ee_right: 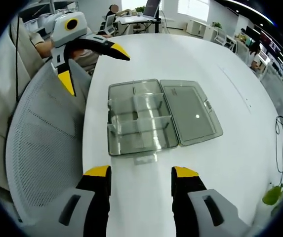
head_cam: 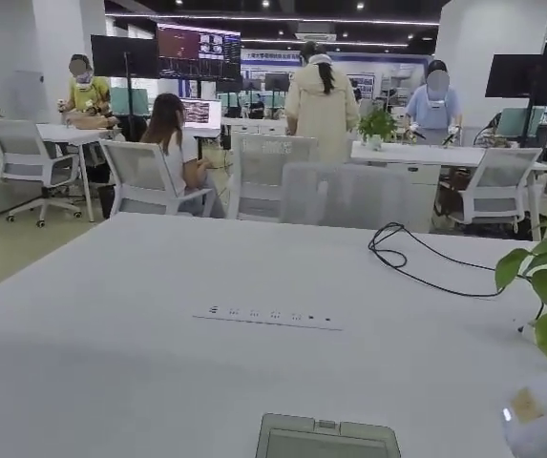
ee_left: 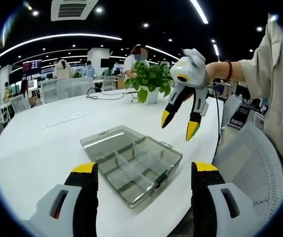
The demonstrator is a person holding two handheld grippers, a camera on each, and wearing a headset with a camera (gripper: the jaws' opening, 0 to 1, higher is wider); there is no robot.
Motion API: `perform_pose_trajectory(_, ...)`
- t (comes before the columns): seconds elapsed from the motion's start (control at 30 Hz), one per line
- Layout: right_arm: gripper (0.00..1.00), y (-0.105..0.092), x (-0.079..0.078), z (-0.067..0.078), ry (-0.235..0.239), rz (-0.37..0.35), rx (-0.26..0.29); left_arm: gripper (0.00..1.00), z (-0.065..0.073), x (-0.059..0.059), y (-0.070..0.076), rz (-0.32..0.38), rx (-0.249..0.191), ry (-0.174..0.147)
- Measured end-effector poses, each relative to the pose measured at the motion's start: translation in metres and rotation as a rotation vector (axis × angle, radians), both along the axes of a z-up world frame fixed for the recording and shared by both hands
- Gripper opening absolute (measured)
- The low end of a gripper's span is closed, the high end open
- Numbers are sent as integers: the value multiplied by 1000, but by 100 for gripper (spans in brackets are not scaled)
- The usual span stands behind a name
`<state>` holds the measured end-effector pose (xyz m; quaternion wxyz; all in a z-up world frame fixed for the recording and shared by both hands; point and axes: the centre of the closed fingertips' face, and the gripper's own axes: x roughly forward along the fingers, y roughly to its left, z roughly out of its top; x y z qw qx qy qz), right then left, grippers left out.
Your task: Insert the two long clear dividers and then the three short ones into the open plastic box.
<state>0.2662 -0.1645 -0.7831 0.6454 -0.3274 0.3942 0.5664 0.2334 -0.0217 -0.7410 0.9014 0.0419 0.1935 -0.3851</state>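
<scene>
The clear plastic box (ee_right: pixel 140 117) lies open on the white table, its lid (ee_right: pixel 190 112) folded flat to one side. Clear dividers (ee_right: pixel 137 114) stand in its tray and split it into several compartments. My right gripper (ee_right: pixel 141 172) is open, a little short of the box's near edge. My left gripper (ee_right: pixel 94 69) hangs open off the table edge above a chair. From the other side, the box (ee_left: pixel 131 160) lies past my open left gripper (ee_left: pixel 145 168), with the right gripper (ee_left: pixel 178 126) open in the air beyond it. The lid's edge (head_cam: pixel 328 439) shows at the bottom of the head view.
A potted plant (ee_left: pixel 150 81) and a black cable (head_cam: pixel 416 258) are at the table's far right. A flush socket strip (head_cam: pixel 268 315) sits mid-table. A mesh chair (ee_right: pixel 42 143) stands against the near edge. People work at desks behind.
</scene>
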Motion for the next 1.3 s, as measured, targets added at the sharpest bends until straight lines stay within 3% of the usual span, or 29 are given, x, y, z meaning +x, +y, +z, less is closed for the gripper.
perform_pose_trajectory(0.53, 51, -79, -4, -27, -11, -35, -91, 76, -5, -2, -2, 6, 15, 14)
perform_pose_trajectory(0.8, 50, -102, -5, -39, -6, -31, -100, 76, -6, -2, 0, 13, 25, 15)
perform_pose_trajectory(1.3, 47, -135, -6, -60, 17, -17, -176, 75, -9, -3, -1, 13, 39, 21)
